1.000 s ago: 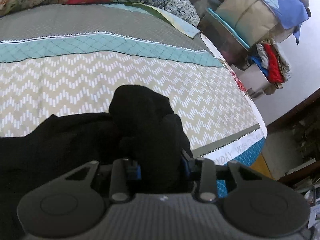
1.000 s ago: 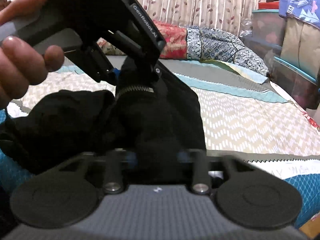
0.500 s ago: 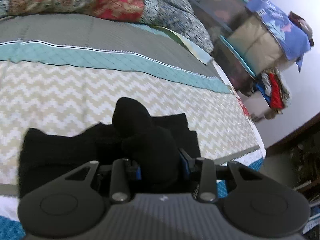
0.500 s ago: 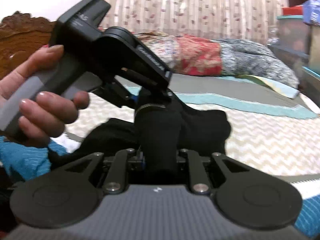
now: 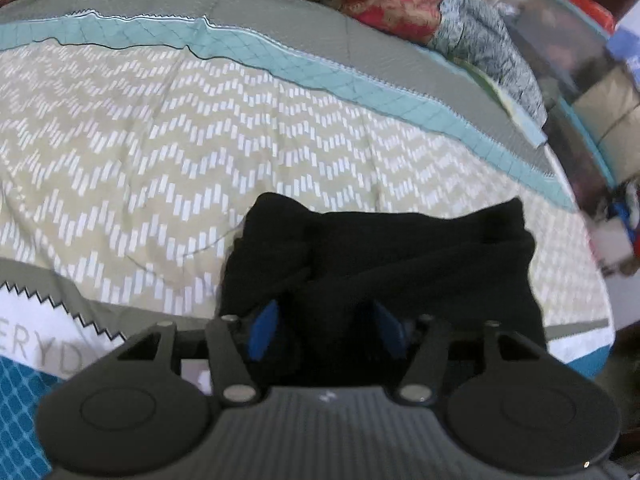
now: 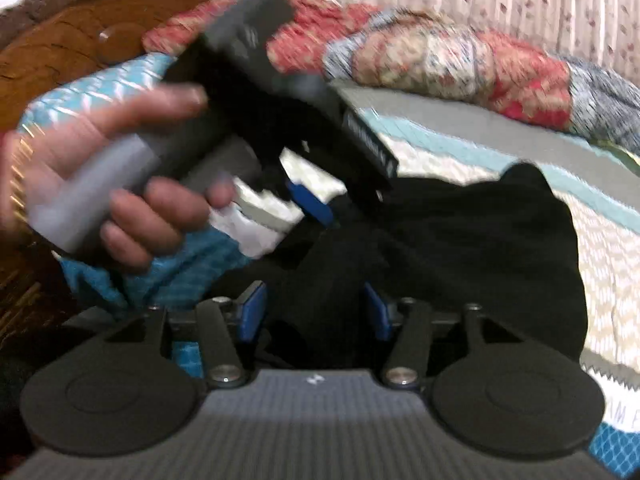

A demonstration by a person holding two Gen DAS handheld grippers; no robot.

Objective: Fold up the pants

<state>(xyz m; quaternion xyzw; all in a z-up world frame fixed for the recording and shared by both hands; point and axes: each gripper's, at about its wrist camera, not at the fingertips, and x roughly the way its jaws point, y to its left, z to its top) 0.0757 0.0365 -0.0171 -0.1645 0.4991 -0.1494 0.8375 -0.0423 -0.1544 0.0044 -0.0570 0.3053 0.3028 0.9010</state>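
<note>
Opening on both sides, the fingers are letting go of the pants (image 5: pixel 400 256). In the left wrist view the left gripper (image 5: pixel 326 330) has its blue pads (image 5: pixel 264 330) parted about halfway, where a second ago they pinched a bunch of black cloth; fabric lies between them but looks slack, not pressed. The right gripper (image 6: pixel 314 314) shows the same spread, cloth loose between its pads (image 6: pixel 252 316). Beyond them the pants, lifted and bunched a moment back, now lie as a compact black bundle on the bed (image 5: pixel 160 152) near its front edge. The left hand (image 6: pixel 120 184) grips its handle just beside the bundle. My judgement: this fold has been laid down and released.
</note>
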